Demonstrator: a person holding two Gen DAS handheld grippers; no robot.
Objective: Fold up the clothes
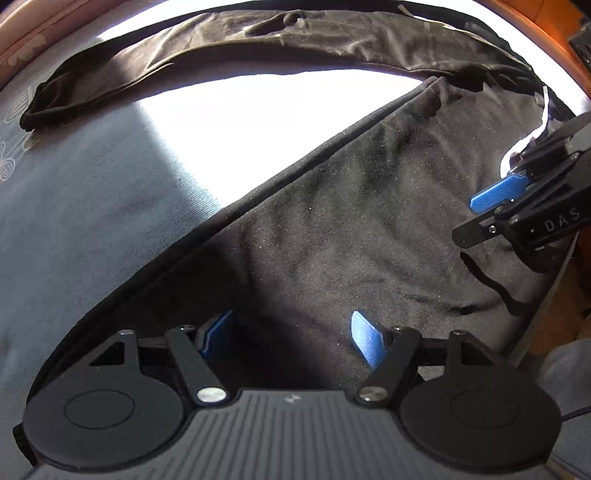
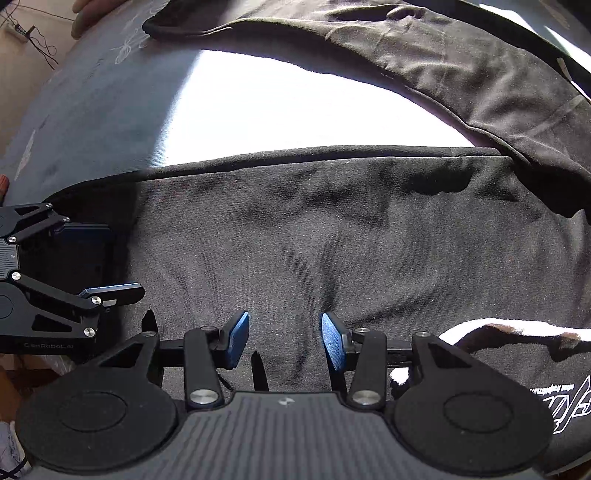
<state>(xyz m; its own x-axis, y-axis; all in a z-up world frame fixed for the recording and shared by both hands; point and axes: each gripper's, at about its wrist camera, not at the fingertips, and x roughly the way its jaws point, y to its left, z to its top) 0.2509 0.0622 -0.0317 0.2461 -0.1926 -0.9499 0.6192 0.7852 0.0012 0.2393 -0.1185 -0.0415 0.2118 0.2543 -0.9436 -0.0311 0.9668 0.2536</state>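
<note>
A black long-sleeved top (image 1: 351, 206) lies flat on a grey-blue bed sheet (image 1: 74, 206), its straight folded edge running diagonally. One sleeve (image 1: 258, 40) stretches across the far side. My left gripper (image 1: 291, 328) hovers open just above the black cloth, nothing between its blue pads. At the right of this view my right gripper (image 1: 476, 218) is open over the same cloth. In the right wrist view the right gripper (image 2: 284, 332) is open above the top (image 2: 332, 236), with the left gripper (image 2: 118, 266) open at the left edge. White lettering (image 2: 569, 402) shows at the lower right.
A bright sunlit patch (image 1: 258, 110) lies on the sheet between the body and the sleeve (image 2: 443, 74). Orange wood (image 1: 554, 37) borders the bed at the upper right, pink fabric (image 1: 29, 33) at the upper left. Cables (image 2: 33, 40) lie on the floor beyond the bed.
</note>
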